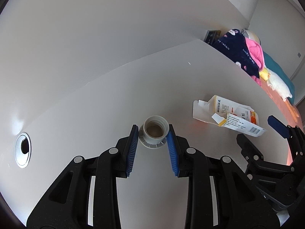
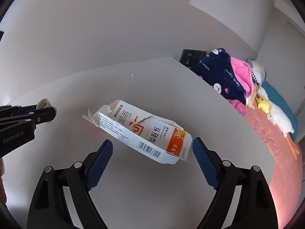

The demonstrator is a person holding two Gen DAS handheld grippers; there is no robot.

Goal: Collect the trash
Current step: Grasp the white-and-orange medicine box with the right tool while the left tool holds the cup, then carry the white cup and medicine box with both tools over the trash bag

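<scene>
A white plastic cap (image 1: pixel 155 131), open side up, stands on the white table (image 1: pixel 114 95). My left gripper (image 1: pixel 152 131) has its blue pads on either side of the cap, the right pad touching it and the left pad a small gap away. A torn white and orange medicine box (image 2: pixel 141 131) lies flat on the table; it also shows in the left wrist view (image 1: pixel 230 116). My right gripper (image 2: pixel 152 147) is wide open and empty, its fingers on either side of the box's near end. The cap shows in the right wrist view (image 2: pixel 44 104) at the left gripper's tips.
A metal cable grommet (image 1: pixel 23 149) is set in the table at the left. The table stands against a white wall. Beyond its right edge is a bed with a navy and pink blanket (image 2: pixel 226 78) and plush ducks (image 2: pixel 274 112). A black wall socket (image 2: pixel 190 56) is behind the table corner.
</scene>
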